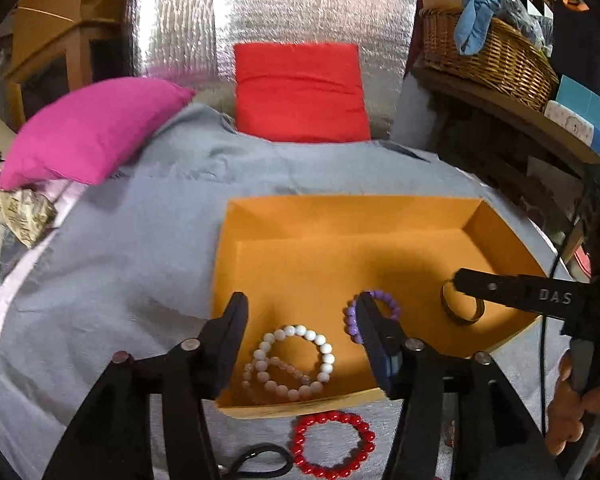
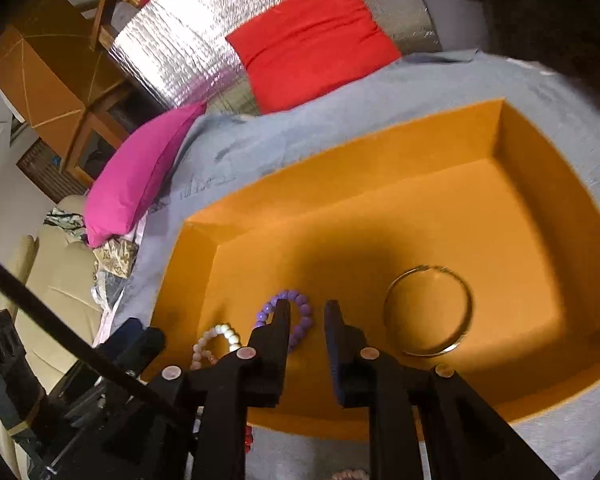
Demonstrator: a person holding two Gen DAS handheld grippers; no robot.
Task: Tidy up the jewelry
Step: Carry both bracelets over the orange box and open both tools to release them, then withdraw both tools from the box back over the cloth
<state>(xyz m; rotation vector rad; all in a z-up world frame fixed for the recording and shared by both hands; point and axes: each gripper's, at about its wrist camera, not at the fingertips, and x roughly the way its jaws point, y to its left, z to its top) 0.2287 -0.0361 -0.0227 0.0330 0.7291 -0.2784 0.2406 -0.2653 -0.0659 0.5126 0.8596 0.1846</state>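
An orange open box point(image 1: 340, 216) sits on a grey cloth. Inside it lie a white bead bracelet point(image 1: 296, 360), a purple bead bracelet point(image 1: 392, 308) and a gold bangle point(image 1: 462, 308). My left gripper point(image 1: 300, 306) stands open over the box's near end, and the white bracelet lies loose below its fingers. My right gripper point(image 2: 308, 311) has its jaws a little apart with nothing between them. The purple bracelet point(image 2: 300, 312) lies just behind its left finger, and the gold bangle point(image 2: 428, 312) lies free to its right. A red bead bracelet point(image 1: 334, 444) rests on the cloth outside the box.
A black hair tie point(image 1: 260, 460) lies beside the red bracelet. A pink pillow point(image 1: 88, 132), a red pillow point(image 1: 300, 92) and silver foil point(image 1: 268, 12) stand behind the box. A wicker basket point(image 1: 488, 56) is on a shelf at the right. A hand point(image 1: 572, 420) holds the right gripper.
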